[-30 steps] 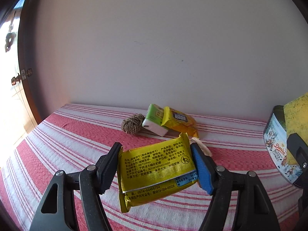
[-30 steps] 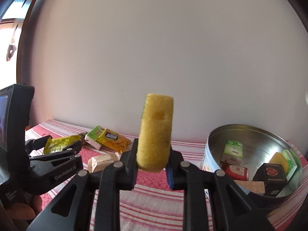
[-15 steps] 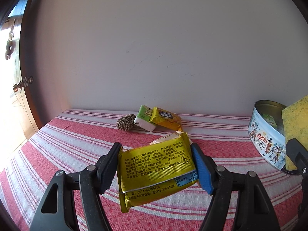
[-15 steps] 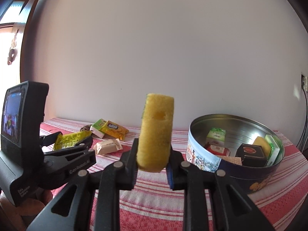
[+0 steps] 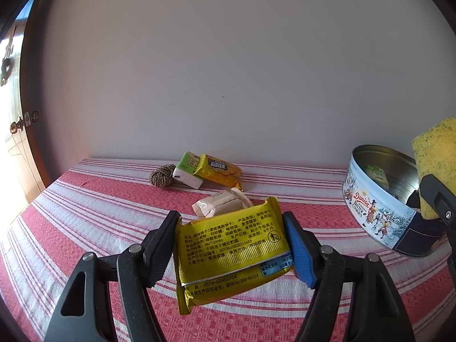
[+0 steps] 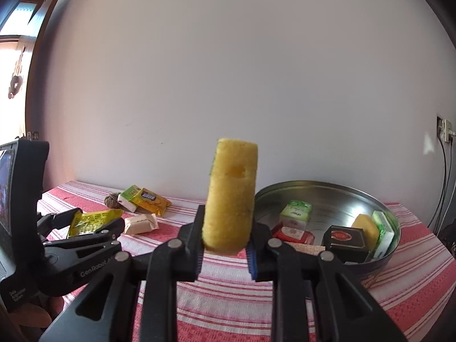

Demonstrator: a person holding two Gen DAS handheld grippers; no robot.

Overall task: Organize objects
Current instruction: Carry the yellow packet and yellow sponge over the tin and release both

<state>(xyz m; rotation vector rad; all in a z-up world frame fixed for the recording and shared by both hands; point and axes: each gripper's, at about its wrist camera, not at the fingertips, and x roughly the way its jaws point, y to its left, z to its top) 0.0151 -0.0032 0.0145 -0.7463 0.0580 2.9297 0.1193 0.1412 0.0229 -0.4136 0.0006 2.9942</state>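
Observation:
My left gripper [image 5: 230, 242] is shut on a yellow snack packet [image 5: 230, 249], held above the red striped cloth. In the right wrist view that gripper [image 6: 85, 229] shows at the left with the packet [image 6: 91, 218]. My right gripper [image 6: 225, 246] is shut on a yellow sponge [image 6: 230, 193] that stands upright between its pads; the sponge [image 5: 436, 154] also shows at the right edge of the left wrist view. A round cookie tin [image 6: 393, 225] stands open behind the sponge, to the right, with several small boxes and packets inside.
On the cloth near the wall lie a ball of twine [image 5: 162, 175], a green-white box [image 5: 188, 169], an orange-yellow packet [image 5: 219, 171] and a beige wrapped piece [image 5: 222, 206]. The tin [image 5: 379, 208] stands at the right. A wall socket with cables [image 6: 444, 131] is far right.
Both grippers have drawn back from the wall, keeping their loads. The tin has come further into both views and the loose items look smaller and farther off.

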